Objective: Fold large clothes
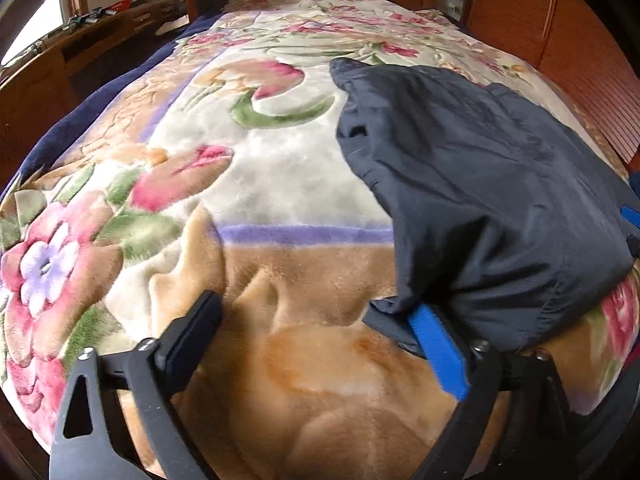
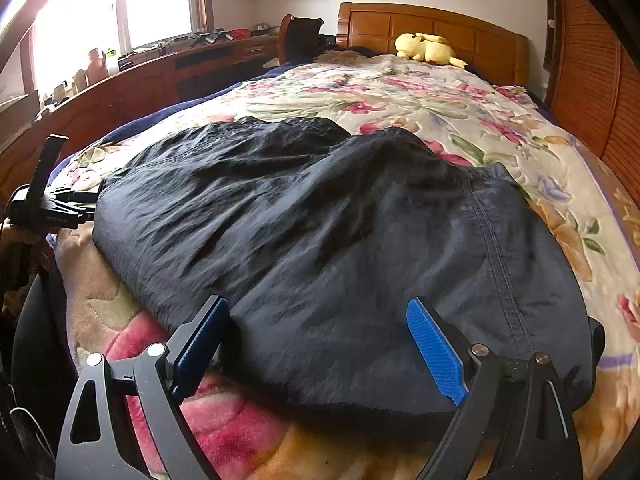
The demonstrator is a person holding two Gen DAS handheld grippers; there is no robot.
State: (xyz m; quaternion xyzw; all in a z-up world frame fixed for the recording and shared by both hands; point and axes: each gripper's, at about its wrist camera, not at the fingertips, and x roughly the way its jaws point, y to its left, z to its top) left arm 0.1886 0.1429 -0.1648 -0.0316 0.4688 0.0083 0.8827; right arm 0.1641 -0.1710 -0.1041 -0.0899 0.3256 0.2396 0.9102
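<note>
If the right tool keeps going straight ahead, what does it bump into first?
Most likely the dark garment: the right tool is open with the fabric lying right ahead between its fingers, on the floral blanket.

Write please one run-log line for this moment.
task: fold large clothes | dark garment on floral blanket | left gripper: open, at garment edge | right gripper: open, over garment | nothing grasped

Wooden headboard, bright window, long desk, perhaps slatted wardrobe doors
</note>
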